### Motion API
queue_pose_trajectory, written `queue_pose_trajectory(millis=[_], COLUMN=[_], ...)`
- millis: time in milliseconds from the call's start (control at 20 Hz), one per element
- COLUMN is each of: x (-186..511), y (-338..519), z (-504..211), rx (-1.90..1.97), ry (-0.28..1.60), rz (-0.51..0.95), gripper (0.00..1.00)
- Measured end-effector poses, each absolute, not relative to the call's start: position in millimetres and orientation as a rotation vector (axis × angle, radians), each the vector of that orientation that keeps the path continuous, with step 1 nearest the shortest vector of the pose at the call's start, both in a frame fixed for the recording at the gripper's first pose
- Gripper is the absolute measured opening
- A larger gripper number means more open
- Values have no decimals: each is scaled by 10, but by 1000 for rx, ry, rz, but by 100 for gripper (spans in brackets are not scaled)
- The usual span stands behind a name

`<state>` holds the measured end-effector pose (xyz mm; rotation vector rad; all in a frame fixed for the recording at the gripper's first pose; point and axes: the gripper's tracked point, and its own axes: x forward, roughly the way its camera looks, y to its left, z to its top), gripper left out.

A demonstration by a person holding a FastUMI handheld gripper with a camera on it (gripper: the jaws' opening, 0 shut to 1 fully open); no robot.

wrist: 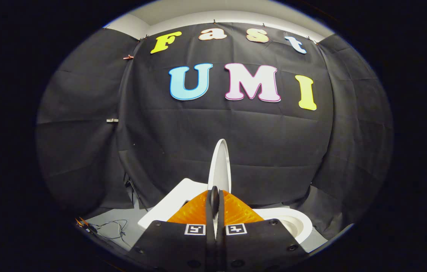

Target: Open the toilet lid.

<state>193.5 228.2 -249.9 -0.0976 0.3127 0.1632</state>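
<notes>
Gripper (pixel 214 200) fingers were drawn together on the lower edge of the toilet lid (pixel 221 166), which ran edge-on between them and rose straight up beyond the tips; both fingers appeared to press on it, one on each face. The lid stood upright, close to vertical, well clear of the toilet seat (pixel 292 223), whose open ring lay to the right of the fingers. To the left of the fingers sat the tank (pixel 171 200), a flat white block, so the lid was swung up toward that end. Judged reason for the hold: a pinch across the thin rim lets the lid be carried through its arc without slipping, and keeps it from dropping back. The gripper pointed level toward the cloth wall (pixel 160 143), fingers side by side, tilted little if at all. A loose cable (pixel 113 228) lay on the floor (pixel 122 219) left of the toilet, well apart from it. Task judged nearly complete; what remains is resting the lid back and letting go.
</notes>
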Motion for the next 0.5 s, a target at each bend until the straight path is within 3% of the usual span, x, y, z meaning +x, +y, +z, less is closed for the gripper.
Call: queue_pose_trajectory(millis=[350, 450, 500], x=[1926, 1899, 1880], y=[2465, 2456, 2436], z=[-2505, -2413, -2340], rx=[-131, -111, -104], ry=[330, 328, 315], rz=[200, 213, 216], gripper=[7, 21, 38])
